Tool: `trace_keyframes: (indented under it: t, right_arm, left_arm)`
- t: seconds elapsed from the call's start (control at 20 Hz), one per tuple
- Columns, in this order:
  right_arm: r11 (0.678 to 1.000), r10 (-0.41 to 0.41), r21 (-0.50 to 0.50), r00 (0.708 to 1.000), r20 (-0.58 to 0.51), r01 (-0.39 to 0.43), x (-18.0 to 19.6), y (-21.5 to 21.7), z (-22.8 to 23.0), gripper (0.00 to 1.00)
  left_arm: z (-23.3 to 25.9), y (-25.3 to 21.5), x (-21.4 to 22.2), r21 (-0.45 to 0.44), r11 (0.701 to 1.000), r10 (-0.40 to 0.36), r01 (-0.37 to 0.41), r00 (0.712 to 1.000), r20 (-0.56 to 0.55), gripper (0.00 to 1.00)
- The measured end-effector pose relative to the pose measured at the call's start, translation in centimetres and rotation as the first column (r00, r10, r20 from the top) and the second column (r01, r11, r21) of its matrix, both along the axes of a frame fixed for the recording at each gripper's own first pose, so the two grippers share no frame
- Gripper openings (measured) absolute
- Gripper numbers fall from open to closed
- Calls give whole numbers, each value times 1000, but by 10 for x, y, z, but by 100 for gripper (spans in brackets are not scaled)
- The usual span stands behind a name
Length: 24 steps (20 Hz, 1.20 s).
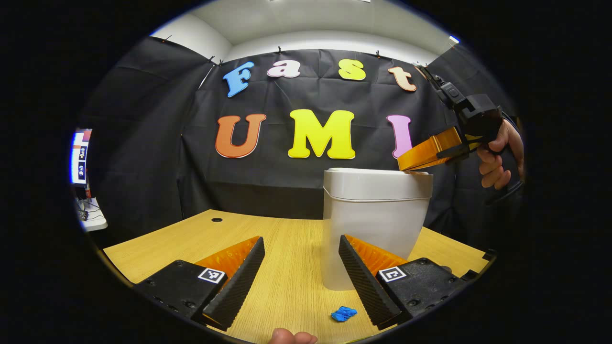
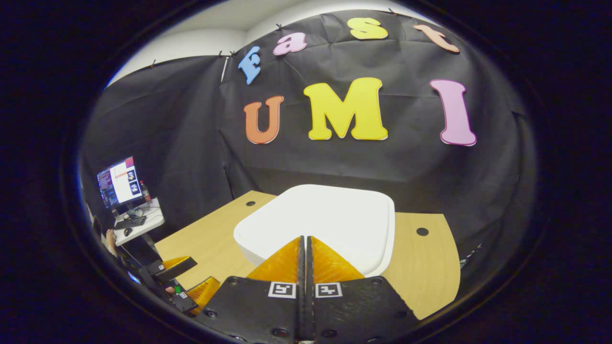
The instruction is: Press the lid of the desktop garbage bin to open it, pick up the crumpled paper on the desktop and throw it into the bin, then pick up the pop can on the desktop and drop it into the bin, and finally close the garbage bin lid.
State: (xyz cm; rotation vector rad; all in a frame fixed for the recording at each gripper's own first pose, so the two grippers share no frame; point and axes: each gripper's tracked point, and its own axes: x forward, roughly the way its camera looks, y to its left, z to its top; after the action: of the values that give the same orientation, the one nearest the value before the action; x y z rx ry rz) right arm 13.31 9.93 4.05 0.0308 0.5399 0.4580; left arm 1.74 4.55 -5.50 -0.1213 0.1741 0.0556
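Note:
The white desktop bin [image 1: 370, 234] stands on the wooden desk with its lid [image 1: 377, 184] down. My right gripper [image 1: 404, 165] comes in from the upper right, held by a hand [image 1: 497, 157], and its tips rest at the lid's right edge. In the right gripper view the right gripper [image 2: 305, 239] is shut with nothing between its fingers, right over the near edge of the lid [image 2: 330, 215]. My left gripper [image 1: 301, 241] hangs open low over the desk in front of the bin. A small blue crumpled paper [image 1: 344, 313] lies on the desk beside its right finger.
The wooden desk [image 1: 287, 277] has cable holes [image 2: 421, 231] toward the back. A side table with a monitor [image 2: 119, 181] stands far left. The left gripper [image 2: 191, 277] shows at the lower left of the right gripper view. A fingertip [image 1: 291, 337] pokes in at the bottom edge.

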Motion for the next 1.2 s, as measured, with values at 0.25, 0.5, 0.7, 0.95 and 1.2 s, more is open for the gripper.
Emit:
trace_keyframes:
  t: [0.25,0.5,0.7,0.95,1.2]
  right_arm:
    - [999,-17,-35,996,83,20,1,1,13,2]
    - [996,-56,-43,930,363,76,-4,-6,68,33]
    - [996,-58,-37,898,437,82,-10,-13,80,98]
    - [991,-131,25,902,411,133,-26,-30,65,98]
    - [978,-204,124,881,427,166,-47,-51,62,95]
  left_arm:
    - [1,1,-2,31,999,6,-6,1000,1,100]
    - [4,0,-1,40,999,8,-8,1000,15,100]
    - [7,-3,-3,42,999,2,-3,1000,19,100]
    - [7,-4,-2,38,999,-1,0,1000,27,100]
    - [12,-4,-2,38,999,3,-5,999,39,100]
